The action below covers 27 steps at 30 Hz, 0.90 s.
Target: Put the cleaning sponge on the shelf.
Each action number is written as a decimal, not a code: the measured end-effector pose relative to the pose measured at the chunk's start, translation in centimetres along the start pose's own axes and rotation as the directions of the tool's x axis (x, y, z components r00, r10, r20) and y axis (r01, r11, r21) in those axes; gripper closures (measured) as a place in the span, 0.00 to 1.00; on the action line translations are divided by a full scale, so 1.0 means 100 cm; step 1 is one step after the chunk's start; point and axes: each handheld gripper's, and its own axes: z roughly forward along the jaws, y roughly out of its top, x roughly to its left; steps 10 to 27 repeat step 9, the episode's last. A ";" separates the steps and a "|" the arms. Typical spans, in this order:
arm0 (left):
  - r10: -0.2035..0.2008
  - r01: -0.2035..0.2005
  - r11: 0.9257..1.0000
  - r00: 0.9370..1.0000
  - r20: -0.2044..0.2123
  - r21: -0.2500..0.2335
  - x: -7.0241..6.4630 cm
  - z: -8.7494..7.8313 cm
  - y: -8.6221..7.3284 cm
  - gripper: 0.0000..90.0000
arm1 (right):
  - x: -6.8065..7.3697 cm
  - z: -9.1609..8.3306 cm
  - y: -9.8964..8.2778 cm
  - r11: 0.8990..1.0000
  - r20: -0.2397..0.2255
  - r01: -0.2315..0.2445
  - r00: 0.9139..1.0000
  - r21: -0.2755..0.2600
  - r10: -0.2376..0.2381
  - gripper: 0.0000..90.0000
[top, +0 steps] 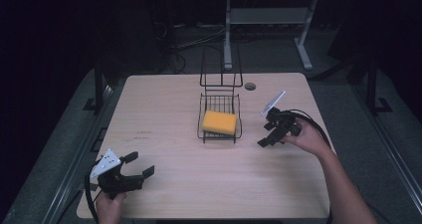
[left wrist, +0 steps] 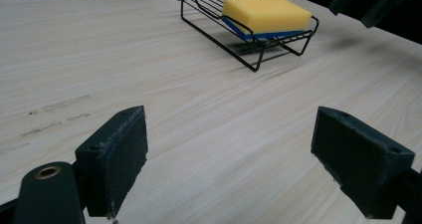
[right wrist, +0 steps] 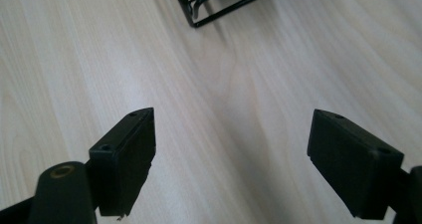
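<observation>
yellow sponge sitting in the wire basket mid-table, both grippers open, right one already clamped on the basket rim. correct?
Not quite. The right gripper is not on the wire basket: the high view shows it open beside the basket, apart from it, and the right gripper view shows bare table between its jaws. The rest holds: the yellow sponge lies in the basket, and the left gripper is open too.

yellow sponge (top: pixel 219 122), black wire rack (top: pixel 220 97), pale wood-grain table (top: pixel 199 184)

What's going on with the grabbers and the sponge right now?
Left gripper open, empty, near table corner. Right gripper open, empty, right of rack. Sponge lying in rack, untouched. Nothing between grippers and rack.
</observation>
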 end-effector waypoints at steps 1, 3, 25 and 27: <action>0.001 -0.001 1.000 1.000 0.000 0.001 0.000 0.000 0.000 0.16 | 0.001 0.000 -0.002 1.000 0.003 0.000 1.000 0.002 0.000 0.21; 0.005 -0.005 1.000 1.000 -0.001 0.005 -0.001 0.000 0.000 0.16 | 0.004 -0.001 -0.009 1.000 0.006 -0.004 1.000 0.004 0.004 0.21; 0.010 -0.010 1.000 1.000 0.000 0.005 -0.001 0.000 0.001 0.16 | 0.012 -0.004 -0.021 1.000 0.019 -0.007 1.000 0.001 0.007 0.20; 0.010 -0.010 1.000 1.000 0.000 0.005 -0.001 0.000 0.001 0.16 | 0.012 -0.004 -0.021 1.000 0.019 -0.007 1.000 0.001 0.007 0.20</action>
